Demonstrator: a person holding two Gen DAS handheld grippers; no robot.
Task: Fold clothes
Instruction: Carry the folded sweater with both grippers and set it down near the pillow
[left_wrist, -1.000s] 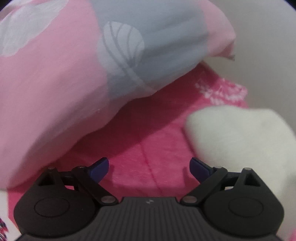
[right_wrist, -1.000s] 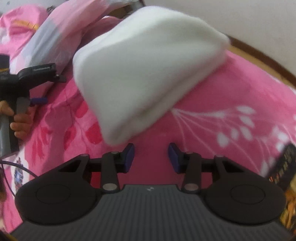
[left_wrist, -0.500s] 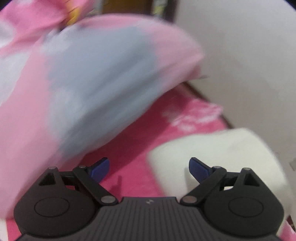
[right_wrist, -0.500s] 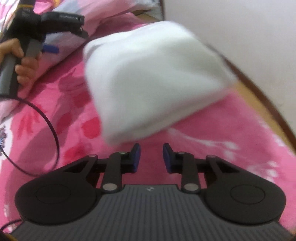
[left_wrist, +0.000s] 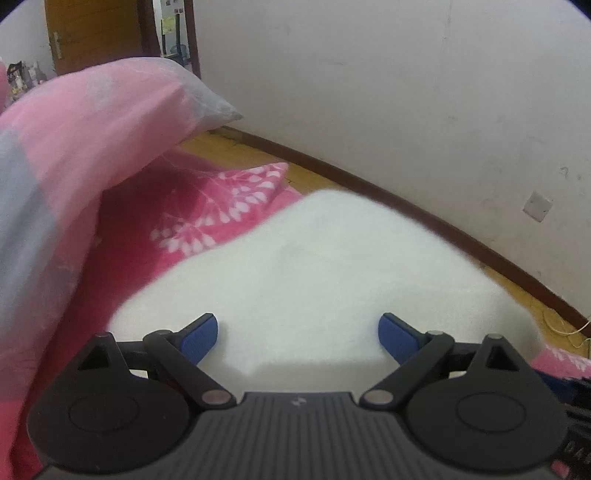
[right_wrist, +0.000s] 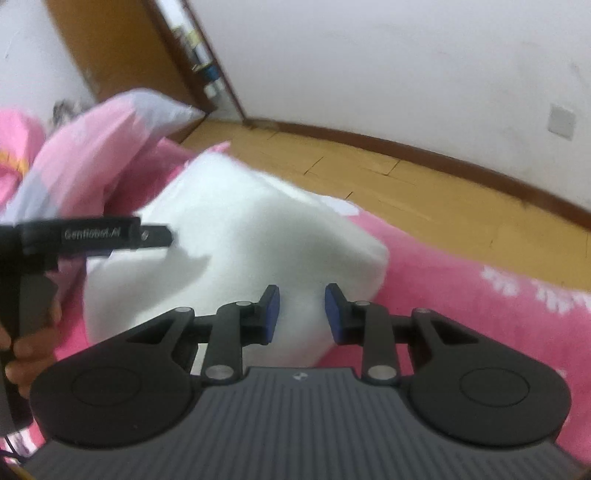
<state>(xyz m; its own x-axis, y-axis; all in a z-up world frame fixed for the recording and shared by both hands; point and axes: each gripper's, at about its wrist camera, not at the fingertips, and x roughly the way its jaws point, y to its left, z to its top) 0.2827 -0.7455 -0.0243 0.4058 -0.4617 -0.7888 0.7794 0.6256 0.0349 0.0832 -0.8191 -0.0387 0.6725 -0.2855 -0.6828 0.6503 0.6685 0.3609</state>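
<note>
Your left gripper (left_wrist: 297, 338) has swung over the white garment (left_wrist: 317, 280), now filling the lower centre, jaws spread wide and empty. Your right gripper (right_wrist: 301, 314) is narrowly parted at its near edge, gripping nothing, so the next fold is likely ready to begin.

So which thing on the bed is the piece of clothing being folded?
Find the bright pink flowered blanket covering the bed. On it, beside the pale pink and grey pillow, lies the folded white fluffy garment, the only plain white, patternless thing there.
</note>
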